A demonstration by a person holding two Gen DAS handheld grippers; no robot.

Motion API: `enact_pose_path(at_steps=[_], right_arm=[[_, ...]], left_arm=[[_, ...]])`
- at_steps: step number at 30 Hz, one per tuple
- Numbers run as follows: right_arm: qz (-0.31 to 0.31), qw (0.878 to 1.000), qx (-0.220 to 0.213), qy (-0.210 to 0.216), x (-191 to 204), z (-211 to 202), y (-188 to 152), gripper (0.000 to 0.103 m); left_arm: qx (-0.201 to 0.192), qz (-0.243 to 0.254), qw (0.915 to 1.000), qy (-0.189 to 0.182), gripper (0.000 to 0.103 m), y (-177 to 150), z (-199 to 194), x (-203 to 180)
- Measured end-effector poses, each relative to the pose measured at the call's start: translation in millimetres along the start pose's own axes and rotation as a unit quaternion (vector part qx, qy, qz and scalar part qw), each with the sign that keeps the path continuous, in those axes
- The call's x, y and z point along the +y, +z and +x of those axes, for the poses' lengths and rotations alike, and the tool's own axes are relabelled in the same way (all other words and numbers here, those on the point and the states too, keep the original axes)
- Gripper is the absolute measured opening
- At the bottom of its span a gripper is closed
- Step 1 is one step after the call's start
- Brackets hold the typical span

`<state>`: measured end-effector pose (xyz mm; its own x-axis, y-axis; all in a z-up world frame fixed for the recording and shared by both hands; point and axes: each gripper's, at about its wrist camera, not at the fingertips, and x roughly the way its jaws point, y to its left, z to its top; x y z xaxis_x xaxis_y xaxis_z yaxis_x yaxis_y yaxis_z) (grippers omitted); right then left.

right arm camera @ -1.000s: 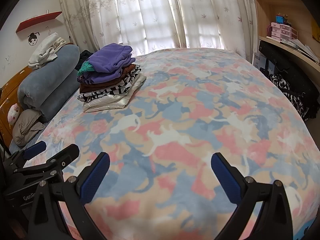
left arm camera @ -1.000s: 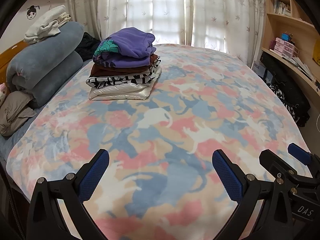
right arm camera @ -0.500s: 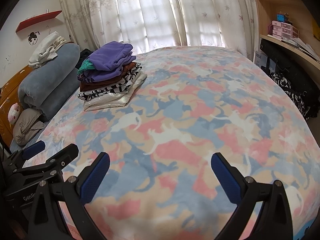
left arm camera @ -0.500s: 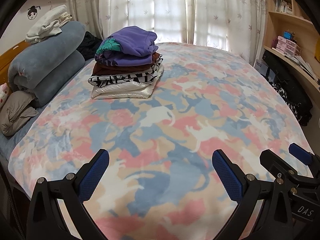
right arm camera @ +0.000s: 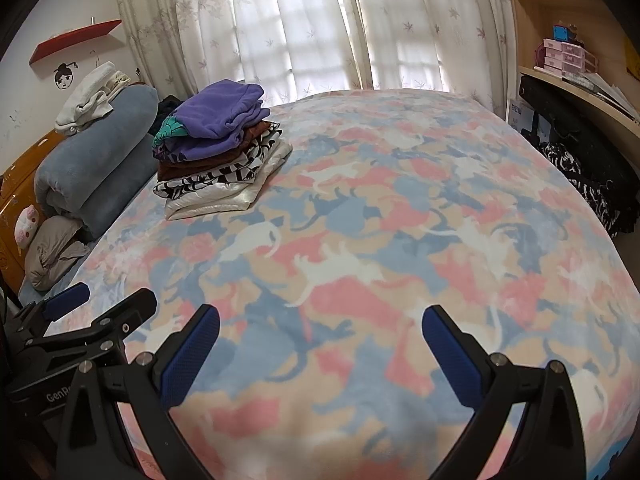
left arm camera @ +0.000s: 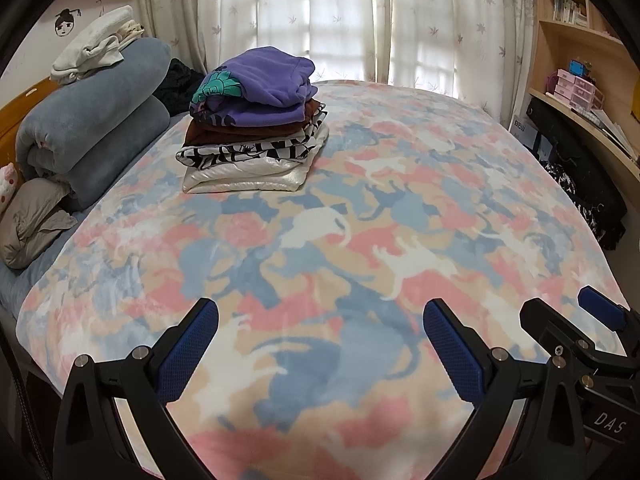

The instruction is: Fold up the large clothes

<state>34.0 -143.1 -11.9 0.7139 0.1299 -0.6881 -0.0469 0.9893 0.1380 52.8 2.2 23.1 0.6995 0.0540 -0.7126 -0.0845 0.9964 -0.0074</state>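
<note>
Both tools hang side by side over the near edge of the bed point(left arm camera: 360, 240), pointing across it toward the curtained window point(left arm camera: 352, 24). The left tool point(left arm camera: 320, 340) has its blue-padded fingers point(left arm camera: 188, 348) spread wide with nothing between them, only the cat-patterned blanket point(right arm camera: 360, 260) below. The right tool point(right arm camera: 320, 344) is spread just as wide and is likewise empty; in the left wrist view it shows at about four o'clock, and in the right wrist view the left one sits at about eight o'clock.

The stack of folded clothes point(left arm camera: 252, 128) rests on the blanket at about eleven o'clock from either tool, well apart from both. A purple garment point(right arm camera: 218, 120) lies on top, then a brown one point(left arm camera: 248, 130), a black-and-white patterned one point(left arm camera: 244, 152), and a glossy cream piece point(left arm camera: 244, 178) at the bottom.

Farther left, at about ten o'clock, a rolled blue-grey blanket point(left arm camera: 92, 120) lies along the headboard with a crumpled white garment point(left arm camera: 96, 44) on top and a beige pillow point(left arm camera: 32, 220) at its near end. Wooden shelves point(left arm camera: 580, 40) stand at about two o'clock.
</note>
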Motion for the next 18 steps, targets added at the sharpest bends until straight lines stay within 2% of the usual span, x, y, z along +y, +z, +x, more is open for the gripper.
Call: enact_pose_path(at_steps=[18], right_arm=[[0.0, 1.0, 0.001, 0.0, 0.5, 0.4, -0.2, 0.102]], left_arm=[[0.006, -0.001, 1.0, -0.001, 0.101, -4.1, 0.9, 0.6]])
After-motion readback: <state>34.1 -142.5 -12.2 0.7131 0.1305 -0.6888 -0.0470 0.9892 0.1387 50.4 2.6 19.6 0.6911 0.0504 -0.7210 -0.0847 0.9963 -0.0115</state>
